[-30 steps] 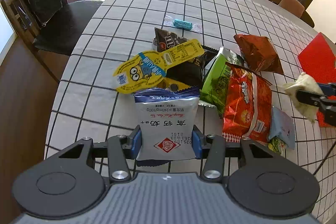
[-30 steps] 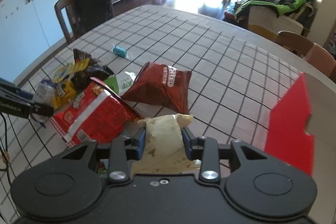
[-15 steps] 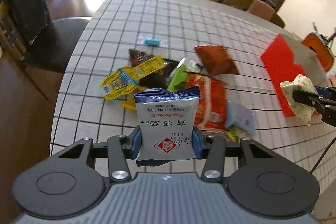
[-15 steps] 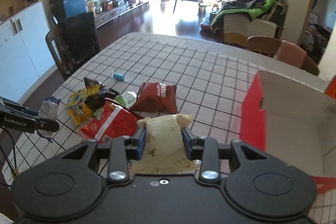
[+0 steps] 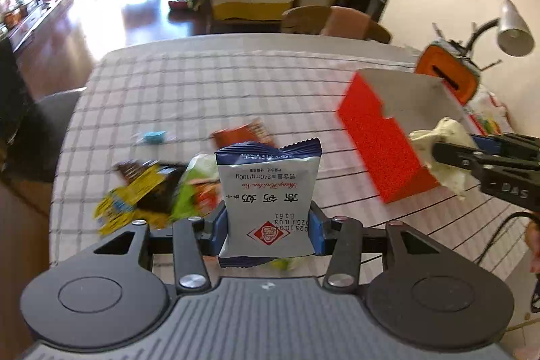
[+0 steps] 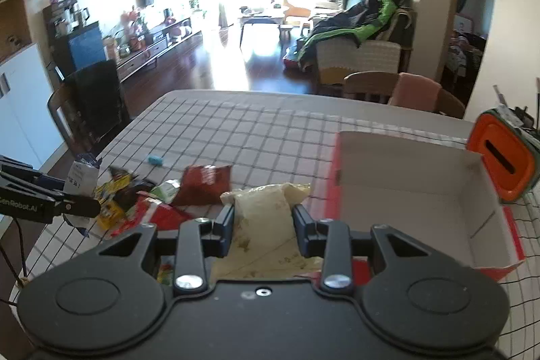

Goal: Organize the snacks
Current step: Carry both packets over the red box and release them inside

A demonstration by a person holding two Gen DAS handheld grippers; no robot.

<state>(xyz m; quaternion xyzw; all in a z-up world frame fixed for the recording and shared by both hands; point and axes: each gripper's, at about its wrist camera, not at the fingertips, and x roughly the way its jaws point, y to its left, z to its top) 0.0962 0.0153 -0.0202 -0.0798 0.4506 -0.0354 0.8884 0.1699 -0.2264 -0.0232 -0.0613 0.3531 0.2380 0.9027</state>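
Observation:
My left gripper (image 5: 268, 233) is shut on a white and blue milk-candy packet (image 5: 266, 191) and holds it above the checked table. My right gripper (image 6: 263, 230) is shut on a pale cream snack packet (image 6: 266, 218), also lifted. The open red box (image 6: 415, 191) with a white inside stands on the table to the right; it also shows in the left wrist view (image 5: 381, 144). The right gripper with its cream packet (image 5: 445, 150) hangs beside the box in the left wrist view. A pile of snack bags (image 6: 158, 194) lies on the table at the left.
A small blue candy (image 6: 156, 160) lies alone beyond the pile. A dark red chip bag (image 6: 206, 183) lies between pile and box. An orange container (image 6: 506, 161) stands behind the box. Chairs (image 6: 91, 103) stand around the table (image 6: 253, 130).
Both grippers have risen and swung right with their packets. The red box has come fully into both views and the snack pile has dropped lower and left.

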